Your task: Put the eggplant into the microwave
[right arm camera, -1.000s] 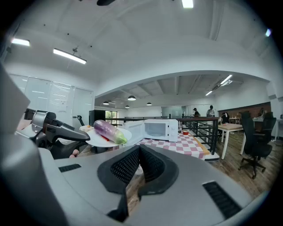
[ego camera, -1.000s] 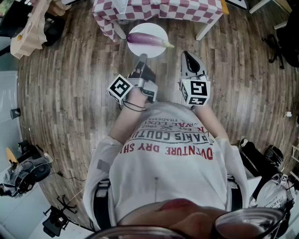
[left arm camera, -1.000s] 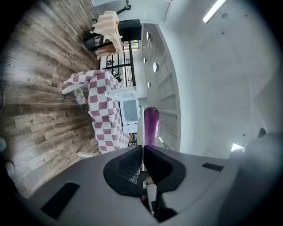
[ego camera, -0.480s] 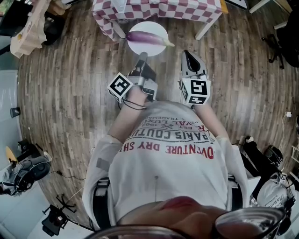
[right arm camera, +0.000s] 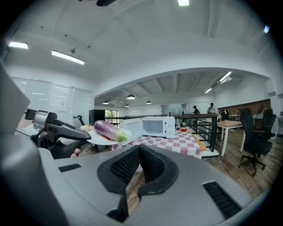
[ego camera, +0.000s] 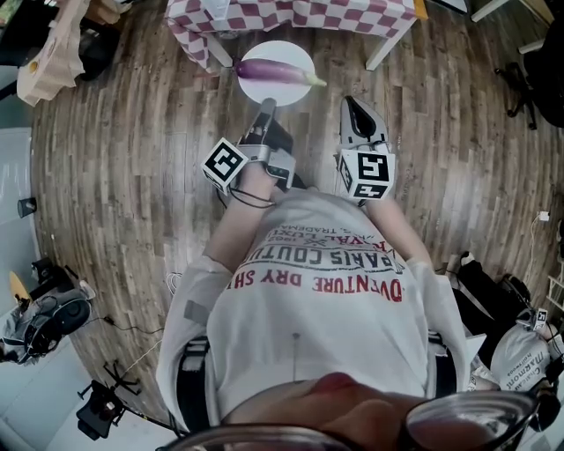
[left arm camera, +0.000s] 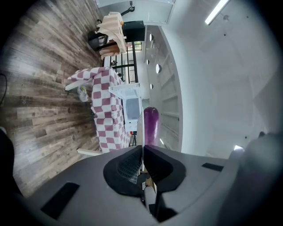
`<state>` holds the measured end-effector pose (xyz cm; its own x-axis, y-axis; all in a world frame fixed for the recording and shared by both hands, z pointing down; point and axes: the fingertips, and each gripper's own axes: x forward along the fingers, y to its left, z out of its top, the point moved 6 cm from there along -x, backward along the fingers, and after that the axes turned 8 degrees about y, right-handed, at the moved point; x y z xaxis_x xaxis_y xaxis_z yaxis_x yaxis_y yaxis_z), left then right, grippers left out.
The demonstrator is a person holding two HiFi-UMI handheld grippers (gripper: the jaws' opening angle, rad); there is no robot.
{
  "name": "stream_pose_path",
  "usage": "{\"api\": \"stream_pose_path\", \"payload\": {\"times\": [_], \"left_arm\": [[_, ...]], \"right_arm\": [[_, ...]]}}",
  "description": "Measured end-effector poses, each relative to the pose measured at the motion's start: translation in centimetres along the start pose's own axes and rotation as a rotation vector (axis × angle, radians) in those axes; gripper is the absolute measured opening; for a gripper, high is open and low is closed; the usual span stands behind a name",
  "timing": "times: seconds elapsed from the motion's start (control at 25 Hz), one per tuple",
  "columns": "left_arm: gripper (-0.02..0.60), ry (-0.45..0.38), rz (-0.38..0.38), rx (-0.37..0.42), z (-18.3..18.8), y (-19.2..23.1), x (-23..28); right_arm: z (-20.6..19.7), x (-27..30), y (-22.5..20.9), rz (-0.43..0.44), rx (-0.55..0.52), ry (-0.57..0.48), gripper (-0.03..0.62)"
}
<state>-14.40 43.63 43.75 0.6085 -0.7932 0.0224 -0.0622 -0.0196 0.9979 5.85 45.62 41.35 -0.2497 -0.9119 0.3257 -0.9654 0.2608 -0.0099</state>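
Just short of the tabletop (ego camera: pixel 291 13), the left gripper (ego camera: pixel 268 107) has its fingers clamped on the plate (ego camera: pixel 295 51), eggplant (ego camera: pixel 273 71) aboard; the right gripper (ego camera: pixel 353 106) has its fingers closed, empty.

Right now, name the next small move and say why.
Probably carry the plate forward, level, toward the microwave. The left gripper is shut on the plate's rim, the eggplant lies loose on it, and the microwave stands door open on the checkered table ahead, not yet within reach.
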Motion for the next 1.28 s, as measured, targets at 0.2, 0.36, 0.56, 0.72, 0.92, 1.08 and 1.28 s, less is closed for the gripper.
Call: {"api": "stream_pose_path", "payload": {"times": [0.2,0.36,0.56,0.72,0.92,1.08,1.28], "left_arm": [[0.034,0.016,0.008,-0.004,-1.1,0.6,1.3],[0.033,0.026,0.01,-0.005,-0.2,0.8,2.7],[0.033,0.035,0.014,-0.013,2.6,1.9,6.0],[0.034,0.056,0.007,-0.029,5.7,2.0,10.0],[0.034,0.078,-0.007,-0.031,11.3,1.2,15.6],[0.034,0.097,-0.012,-0.02,16.0,1.0,19.9],[0.034,0.133,-0.022,-0.014,20.3,0.8,25.0]], "right_arm": [[-1.2,0.7,-1.6,-0.024,0.02,0.041,0.026],[-1.1,2.4,-1.8,-0.018,0.039,0.05,0.026],[-0.6,6.3,-2.3,-0.028,0.032,0.054,0.025],[0.6,10.5,-3.3,-0.058,0.04,0.071,0.026],[3.2,17.2,-4.4,-0.093,0.055,0.085,0.026],[5.4,22.7,-4.9,-0.114,0.061,0.084,0.026],[8.4,28.5,-5.7,-0.13,0.061,0.056,0.026]]}}
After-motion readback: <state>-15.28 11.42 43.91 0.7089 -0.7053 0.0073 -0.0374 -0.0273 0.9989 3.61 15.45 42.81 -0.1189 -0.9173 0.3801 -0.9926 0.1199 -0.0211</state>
